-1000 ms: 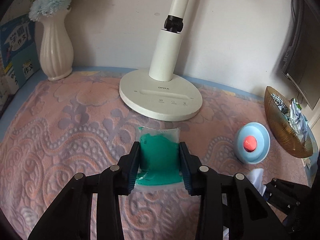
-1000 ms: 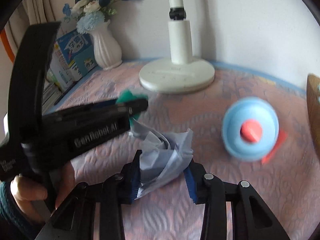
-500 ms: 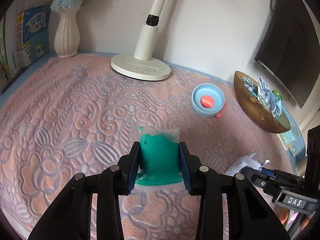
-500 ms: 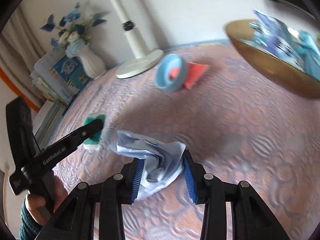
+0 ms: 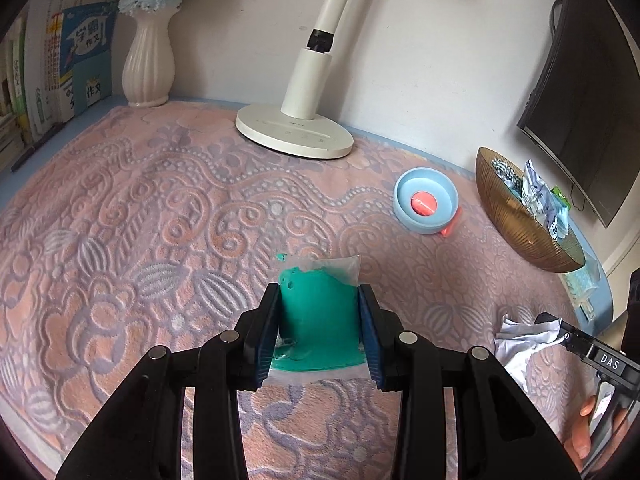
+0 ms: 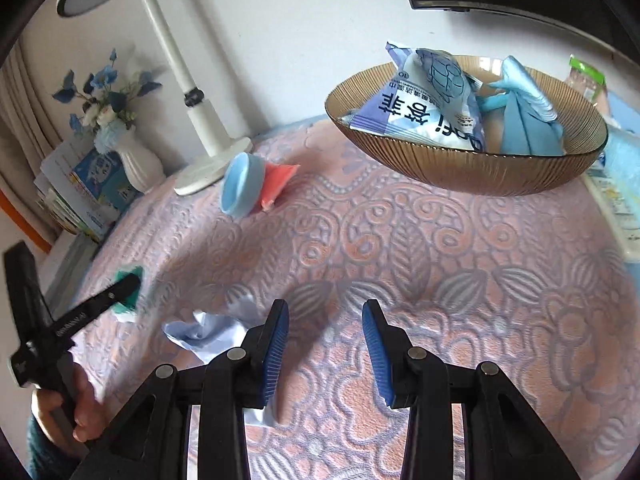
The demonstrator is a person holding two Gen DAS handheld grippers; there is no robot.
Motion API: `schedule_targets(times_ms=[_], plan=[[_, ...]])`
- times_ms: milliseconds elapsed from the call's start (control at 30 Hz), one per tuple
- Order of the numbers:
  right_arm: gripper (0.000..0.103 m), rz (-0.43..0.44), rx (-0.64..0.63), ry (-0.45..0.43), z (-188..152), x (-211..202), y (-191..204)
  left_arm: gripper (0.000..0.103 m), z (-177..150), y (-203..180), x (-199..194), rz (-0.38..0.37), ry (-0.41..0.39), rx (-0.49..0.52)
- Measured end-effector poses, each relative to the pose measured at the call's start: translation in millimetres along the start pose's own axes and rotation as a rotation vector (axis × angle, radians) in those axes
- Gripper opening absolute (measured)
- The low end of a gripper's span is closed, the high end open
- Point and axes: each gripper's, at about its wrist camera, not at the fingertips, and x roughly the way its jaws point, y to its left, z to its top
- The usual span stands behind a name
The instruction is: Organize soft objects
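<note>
On the far left of the left wrist view, upright books [image 5: 84, 56] show the blue cover characters "学霸" and "作文". Next to them stands a white ribbed vase [image 5: 148, 60], then a white lamp [image 5: 296, 132] whose brand mark on the base is too small to read.

In the middle, the left gripper [image 5: 318, 332] has its blue pads pressed on both sides of the green pouch [image 5: 320, 320]. This is a clear plastic bag of teal paste, smeared and bubbled inside, held above the pink patterned cloth [image 5: 160, 220]. Further right are a blue dish [image 5: 426, 206] with an orange-red lump and a ribbed amber bowl [image 5: 516, 224]. At the right edge a black arm carries the letters "DAS".

In the right wrist view, the lettering on the left gripper's arm is blurred, and the hand [image 6: 76, 408] under it is cut off by the frame. The crumpled pale bag [image 6: 212, 332] lies on the cloth just left of the right gripper [image 6: 325, 344], partly hidden behind its finger. The jaws stand moderately apart with only cloth between them. In the bowl, a purple-and-white packet [image 6: 424, 116] bears upside-down Chinese print beside a blue cloth [image 6: 524, 120].
</note>
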Motion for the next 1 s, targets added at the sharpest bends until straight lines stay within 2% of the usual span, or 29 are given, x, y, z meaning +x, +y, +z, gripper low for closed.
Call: schedule_targets(times_ms=[33,67,133,167,233,400,467,633,700,733,767,933,1000], plan=[[0.045,0.02,0.012,0.009,0.1,0.6,-0.5,0.034,-0.2,-0.1,0.9,0.001,0.004,-0.003],[0.063,0.042,0.027,0.025,-0.6,1.2,-2.0,0.034,-0.1,0.0,1.5,-0.001,0.007,-0.001],[0.084,0.101,0.046,0.029,-0.4,-1.5,-0.2,0.034,-0.2,-2.7,2.4,0.001,0.008,0.014],[0.091,0.117,0.043,0.019,-0.9,-2.4,5.8,0.034,-0.4,-5.2,2.8,0.008,0.008,0.027],[0.096,0.123,0.028,0.009,1.5,-3.8,14.4,0.035,-1.0,-11.1,3.5,0.024,0.007,0.057],[0.097,0.152,-0.02,0.105,-3.6,19.6,39.2,0.035,-1.3,-14.3,2.4,0.023,0.004,0.077],[0.097,0.109,-0.055,0.144,-12.3,31.8,46.7,0.035,-0.7,-10.6,2.2,0.013,0.004,0.059],[0.096,-0.023,-0.177,0.141,-20.8,40.9,68.5,0.035,-0.7,-9.0,2.9,0.009,0.007,0.048],[0.081,-0.052,-0.2,0.123,-21.1,40.4,71.6,0.035,-1.1,-10.1,2.3,0.014,0.004,0.056],[0.055,-0.045,-0.218,0.117,-22.5,39.7,73.6,0.035,-1.3,-10.7,2.4,0.017,0.003,0.059],[0.046,-0.043,-0.229,0.114,-23.2,39.4,75.6,0.035,-1.3,-10.8,2.5,0.02,0.004,0.062],[0.046,-0.036,-0.267,0.026,-21.0,14.5,78.6,0.035,0.2,-20.2,2.2,0.051,0.02,0.091],[0.046,-0.044,-0.265,0.001,-12.0,-0.2,72.5,0.035,5.7,-33.4,-2.0,0.037,0.02,0.128]])
